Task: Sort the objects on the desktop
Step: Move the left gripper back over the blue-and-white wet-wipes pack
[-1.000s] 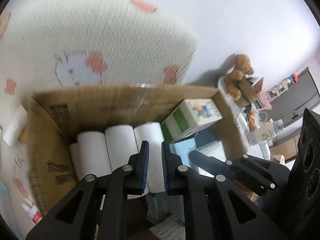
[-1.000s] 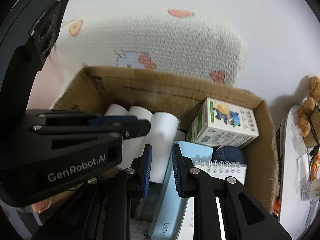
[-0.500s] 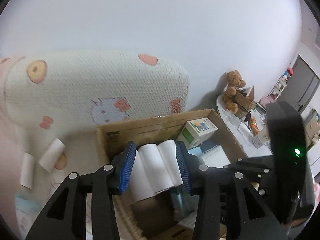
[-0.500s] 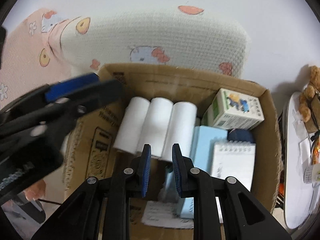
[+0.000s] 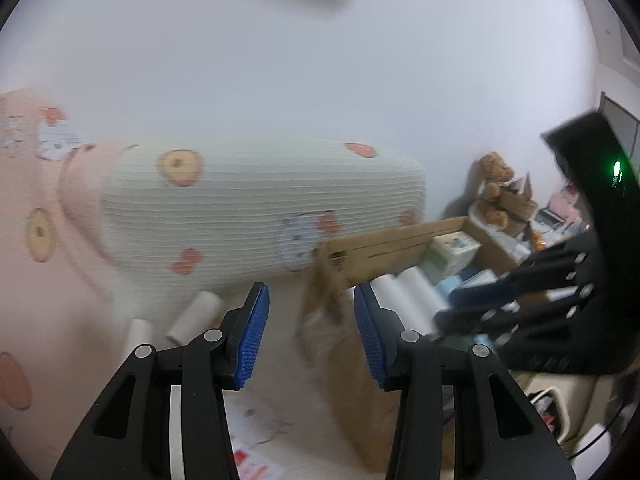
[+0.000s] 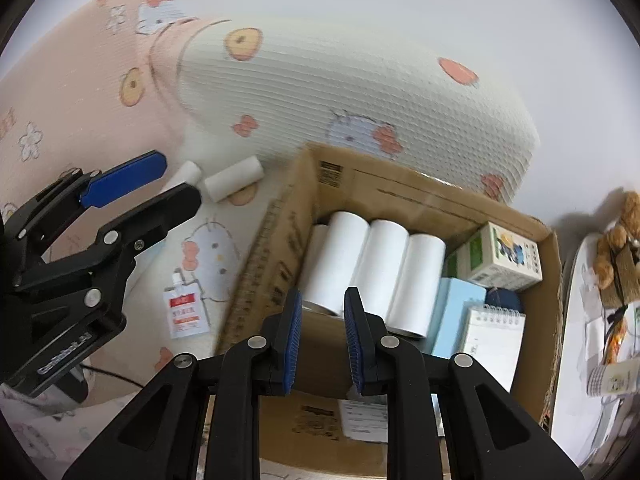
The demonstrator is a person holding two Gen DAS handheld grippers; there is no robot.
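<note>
A cardboard box (image 6: pixel 404 196) holds three white paper rolls (image 6: pixel 372 268), a small printed carton (image 6: pixel 504 258), a light blue box (image 6: pixel 456 312) and a spiral notepad (image 6: pixel 494 340). Two more white rolls (image 6: pixel 234 178) lie on the bedding left of the box; they also show in the left wrist view (image 5: pixel 196 314). My left gripper (image 5: pixel 308 338) is open and empty, left of the box (image 5: pixel 384 244), above the bedding. My right gripper (image 6: pixel 319 336) is open a little and empty, over the box's near side.
A white pillow (image 6: pixel 360 88) with orange prints lies behind the box. A small red-and-white sachet (image 6: pixel 184 312) lies on the bedding. A side table with a teddy bear (image 6: pixel 616 236) and clutter stands to the right.
My left gripper has opened, pulled out of the box and swung left over the bedding. My right gripper has backed up from the box and opened slightly.
</note>
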